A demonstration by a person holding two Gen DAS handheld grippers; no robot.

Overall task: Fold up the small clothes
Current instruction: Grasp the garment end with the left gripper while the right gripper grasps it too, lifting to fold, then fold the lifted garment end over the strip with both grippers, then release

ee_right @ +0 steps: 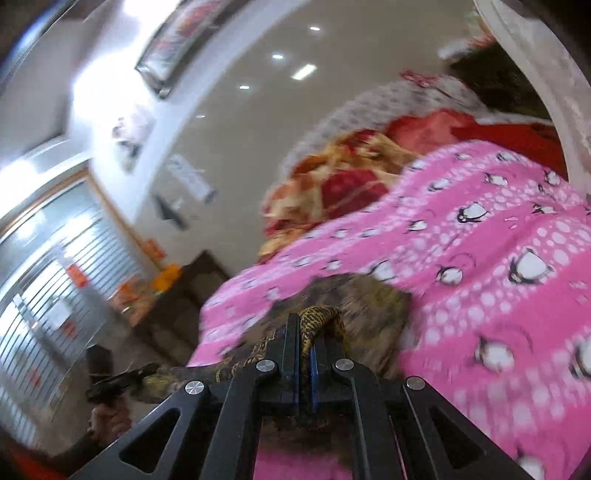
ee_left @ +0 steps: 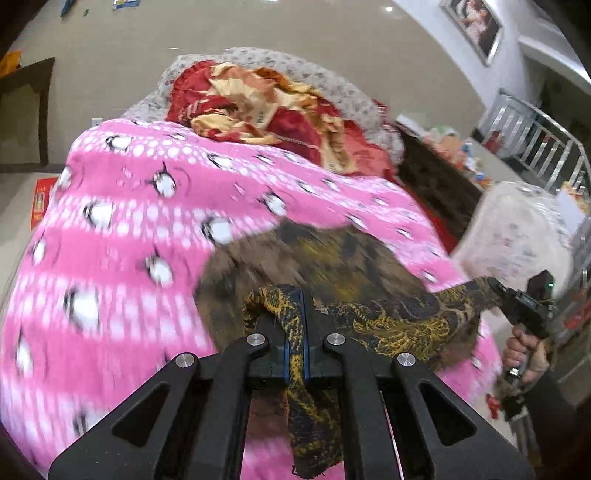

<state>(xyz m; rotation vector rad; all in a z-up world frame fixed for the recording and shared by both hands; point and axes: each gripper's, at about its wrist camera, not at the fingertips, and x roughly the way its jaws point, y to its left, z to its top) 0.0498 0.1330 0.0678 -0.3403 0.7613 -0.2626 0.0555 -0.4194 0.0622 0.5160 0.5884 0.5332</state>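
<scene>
Nearest the left wrist camera, the left gripper [ee_left: 295, 317] is clamped on a bunched edge of the garment [ee_left: 373, 314], a dark cloth with yellow print; a fold hangs down between the closed fingers toward 6 o'clock. From there the cloth stretches toward 3 o'clock, where the right gripper [ee_left: 496, 286] pinches its other end, with the person's right hand [ee_left: 526, 352] on the handle below. In the right wrist view, the right gripper [ee_right: 304, 332] is likewise shut tight on a yellow-patterned fold, and the left gripper [ee_right: 147, 369] shows blurred at 8 o'clock. The rest of the garment lies, blurred, on the pink blanket [ee_left: 147, 229] just beyond the fingers. Farther off, at 12 o'clock, a crumpled red cloth [ee_left: 266, 110] sits on a grey spotted cover [ee_left: 332, 81]. A framed picture [ee_left: 474, 26] hangs on the wall at 1 o'clock.
</scene>
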